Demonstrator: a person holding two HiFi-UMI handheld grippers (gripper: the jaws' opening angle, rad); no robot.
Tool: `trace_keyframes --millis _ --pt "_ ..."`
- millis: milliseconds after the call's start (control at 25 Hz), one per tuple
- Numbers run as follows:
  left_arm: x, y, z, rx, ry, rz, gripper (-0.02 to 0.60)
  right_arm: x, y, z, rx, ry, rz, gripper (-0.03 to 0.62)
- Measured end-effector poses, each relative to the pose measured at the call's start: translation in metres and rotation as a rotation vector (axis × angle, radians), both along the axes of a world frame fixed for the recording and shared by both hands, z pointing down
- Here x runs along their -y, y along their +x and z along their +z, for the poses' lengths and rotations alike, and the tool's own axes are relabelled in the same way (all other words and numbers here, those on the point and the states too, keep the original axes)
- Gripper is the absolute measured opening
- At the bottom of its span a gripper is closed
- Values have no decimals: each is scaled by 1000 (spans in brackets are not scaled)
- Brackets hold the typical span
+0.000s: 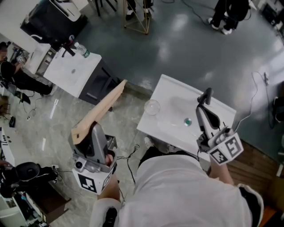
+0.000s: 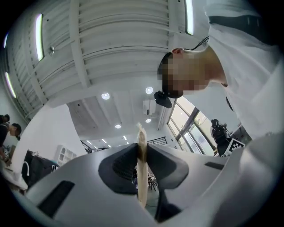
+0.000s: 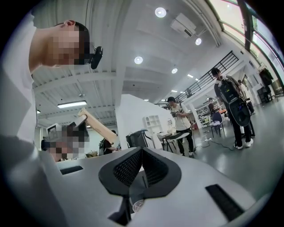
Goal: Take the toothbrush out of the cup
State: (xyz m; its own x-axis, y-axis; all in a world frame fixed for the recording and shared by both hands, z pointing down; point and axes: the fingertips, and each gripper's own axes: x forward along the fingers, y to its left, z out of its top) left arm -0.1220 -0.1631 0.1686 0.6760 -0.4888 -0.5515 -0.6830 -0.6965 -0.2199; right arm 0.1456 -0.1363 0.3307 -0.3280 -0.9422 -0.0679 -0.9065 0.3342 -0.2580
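My left gripper [image 1: 94,129] is shut on a long beige toothbrush [image 1: 104,105], held up in the air left of the white table [image 1: 217,108]. The brush slants up and to the right past the jaws. In the left gripper view the toothbrush [image 2: 141,170] stands pinched between the two dark pads, and the gripper [image 2: 142,150] points up at the ceiling. A clear glass cup [image 1: 151,107] stands near the table's left corner, with nothing in it. My right gripper [image 1: 206,94] hovers over the table's right part, jaws together and empty [image 3: 142,150]. The toothbrush [image 3: 96,127] also shows in the right gripper view.
A small teal object [image 1: 188,121] lies on the table between cup and right gripper. A second white table [image 1: 73,71] with a bottle [image 1: 82,51] stands at upper left. A person [image 1: 227,13] stands at the far top right. Cables lie on the floor.
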Motion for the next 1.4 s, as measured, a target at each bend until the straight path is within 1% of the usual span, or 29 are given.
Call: trace_keyframes --millis 160,280,400,520,920,1200,1280,1400 --pt "-22 -19 -8 -1 22 -81 67 -3 5 2 -3 -6 11 32" --pt "-27 -30 -4 -21 2 -122 67 -3 7 4 -12 -11 12 32" --pt "-28 -32 -1 -30 -25 -119 67 -4 7 2 -34 -3 20 32" --pt "-32 -34 0 -30 -35 -123 67 -4 6 -1 -52 13 20 32" --pt "-39 -31 5 -55 -69 -108 67 -1 3 4 -40 10 -5 32" --pt "-37 -31 6 -48 -88 -108 67 -1 4 3 -32 7 -3 32" --pt "-28 -31 13 -65 -123 -94 67 -1 5 4 -34 4 -1 32" --pt "-16 -31 26 -110 -196 -71 67 -2 6 5 -35 3 3 32"
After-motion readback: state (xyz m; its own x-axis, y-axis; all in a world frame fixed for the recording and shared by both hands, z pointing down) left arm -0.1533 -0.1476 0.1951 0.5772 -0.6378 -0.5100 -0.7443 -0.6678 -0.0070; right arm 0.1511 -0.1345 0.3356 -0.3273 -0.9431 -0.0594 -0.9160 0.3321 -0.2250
